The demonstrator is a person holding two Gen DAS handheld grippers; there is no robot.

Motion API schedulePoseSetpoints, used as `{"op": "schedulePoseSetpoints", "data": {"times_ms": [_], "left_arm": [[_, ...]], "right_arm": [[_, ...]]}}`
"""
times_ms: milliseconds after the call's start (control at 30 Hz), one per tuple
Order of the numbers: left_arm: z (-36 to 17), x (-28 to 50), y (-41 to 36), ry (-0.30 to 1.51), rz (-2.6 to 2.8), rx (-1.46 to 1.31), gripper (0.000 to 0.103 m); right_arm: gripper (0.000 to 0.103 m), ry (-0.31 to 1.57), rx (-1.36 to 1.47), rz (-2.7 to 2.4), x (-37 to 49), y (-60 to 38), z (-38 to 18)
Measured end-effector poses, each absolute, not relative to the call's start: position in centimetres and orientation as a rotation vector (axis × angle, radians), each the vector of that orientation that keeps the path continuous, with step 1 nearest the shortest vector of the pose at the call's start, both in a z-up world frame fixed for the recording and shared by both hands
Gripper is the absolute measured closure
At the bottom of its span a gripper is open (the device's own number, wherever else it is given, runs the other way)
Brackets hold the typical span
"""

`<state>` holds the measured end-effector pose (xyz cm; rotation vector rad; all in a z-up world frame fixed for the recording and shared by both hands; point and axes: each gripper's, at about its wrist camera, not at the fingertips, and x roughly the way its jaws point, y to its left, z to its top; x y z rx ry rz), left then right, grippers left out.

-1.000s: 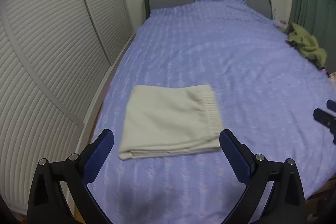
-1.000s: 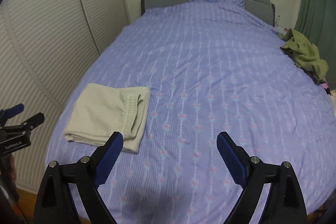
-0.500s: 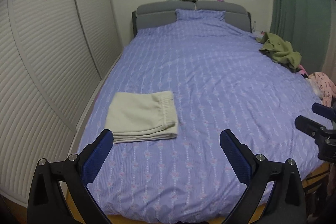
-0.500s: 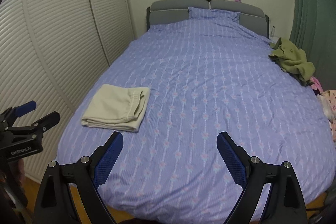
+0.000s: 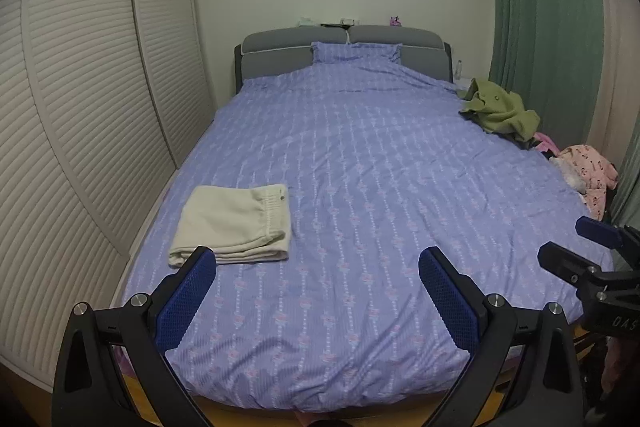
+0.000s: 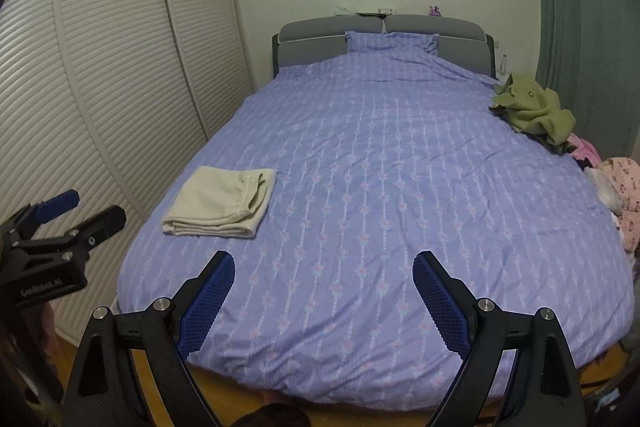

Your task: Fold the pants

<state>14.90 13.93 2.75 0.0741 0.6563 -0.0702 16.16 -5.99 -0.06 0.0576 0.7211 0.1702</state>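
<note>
Cream pants [image 5: 236,223] [image 6: 222,203] lie folded into a neat rectangle on the near left part of the purple patterned bed cover [image 5: 360,167] [image 6: 380,167], waistband turned to the right. My left gripper [image 5: 318,259] hovers open over the foot of the bed, well short of the pants, with nothing between its blue pads. My right gripper [image 6: 323,263] is open too and holds nothing, back from the bed's foot. Each gripper shows at the edge of the other's view: the right gripper [image 5: 580,247] and the left gripper [image 6: 80,211].
A crumpled green garment [image 5: 500,107] [image 6: 536,111] lies at the bed's far right edge, with pink clothes [image 5: 588,171] [image 6: 624,187] nearer along that side. Louvred wardrobe doors [image 5: 100,107] run along the left. A grey headboard [image 5: 340,47] and a green curtain [image 5: 552,7] stand behind.
Both grippers have pulled back and up from the bed, so the folded pants look smaller and farther away. The bed's foot edge and the floor have come into view.
</note>
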Motion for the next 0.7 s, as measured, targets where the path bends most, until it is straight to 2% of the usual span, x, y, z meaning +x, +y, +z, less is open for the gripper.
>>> {"op": "schedulePoseSetpoints", "data": {"times_ms": [700], "left_arm": [[4.2,10.0,10.8,0.600,-0.084,0.099,0.000]], "right_arm": [[0.012,0.660,0.069,0.157,11.8,-9.4,1.8]]}}
